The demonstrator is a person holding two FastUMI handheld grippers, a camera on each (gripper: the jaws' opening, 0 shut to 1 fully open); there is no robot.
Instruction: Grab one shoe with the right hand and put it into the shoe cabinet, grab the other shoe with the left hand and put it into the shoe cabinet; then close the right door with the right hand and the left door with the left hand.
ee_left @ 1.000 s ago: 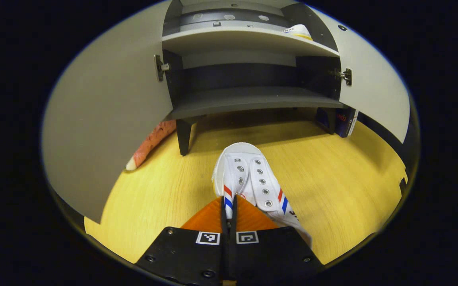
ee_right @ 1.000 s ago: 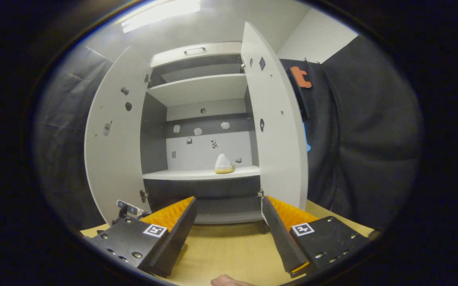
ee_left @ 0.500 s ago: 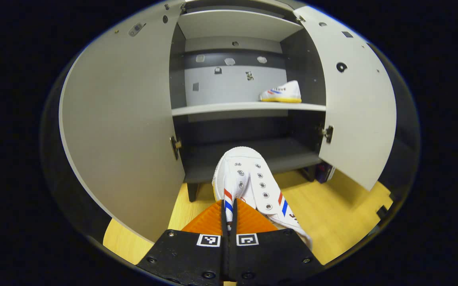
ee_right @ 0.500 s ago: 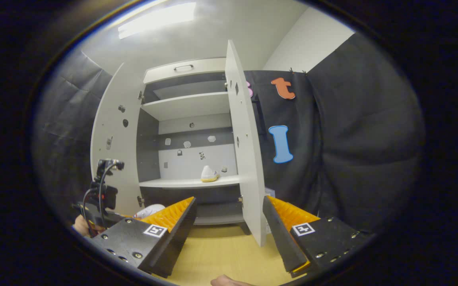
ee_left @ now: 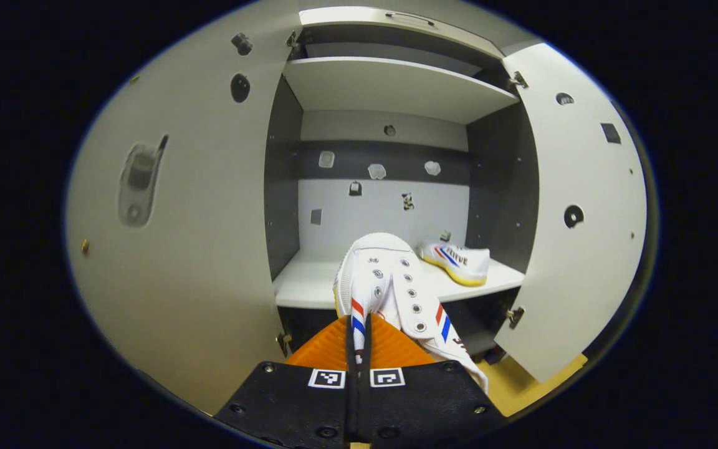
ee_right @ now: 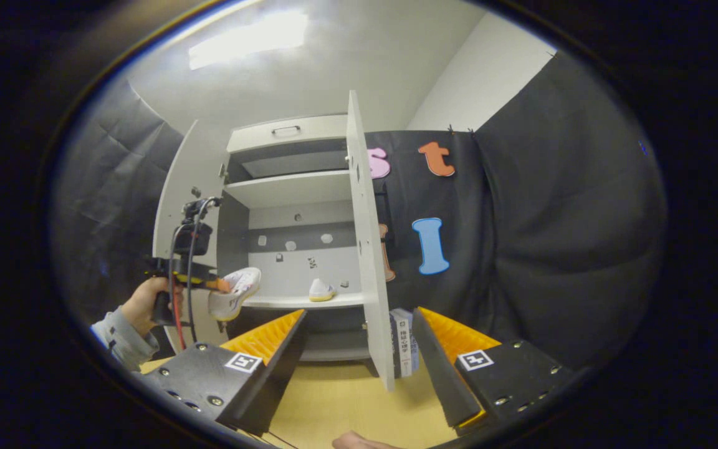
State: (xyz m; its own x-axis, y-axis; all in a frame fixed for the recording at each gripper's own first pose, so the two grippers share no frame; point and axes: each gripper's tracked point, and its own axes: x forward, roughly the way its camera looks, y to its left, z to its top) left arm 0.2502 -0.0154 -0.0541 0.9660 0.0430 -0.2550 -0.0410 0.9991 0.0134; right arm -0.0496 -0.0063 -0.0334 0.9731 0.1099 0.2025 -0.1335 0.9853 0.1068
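White canvas low-top shoe with red and blue stripes pinched by its soft side wall in the left gripper, fingers nearly closed — light, floppy, likely to sag. Raised before the white cabinet shelf. Right gripper wide apart, empty.

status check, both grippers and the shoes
Left hand-held gripper shut on second shoe, nearing shelf. Right hand-held gripper open, empty. First shoe shelved; both doors open.

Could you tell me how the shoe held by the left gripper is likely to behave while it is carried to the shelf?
The held shoe looks like thin canvas, pinched by one side wall in the left gripper, so it probably flexes and sags. It likely weighs little for its size. Its flat sole should let it sit steady on the shelf, like the shoe already there.
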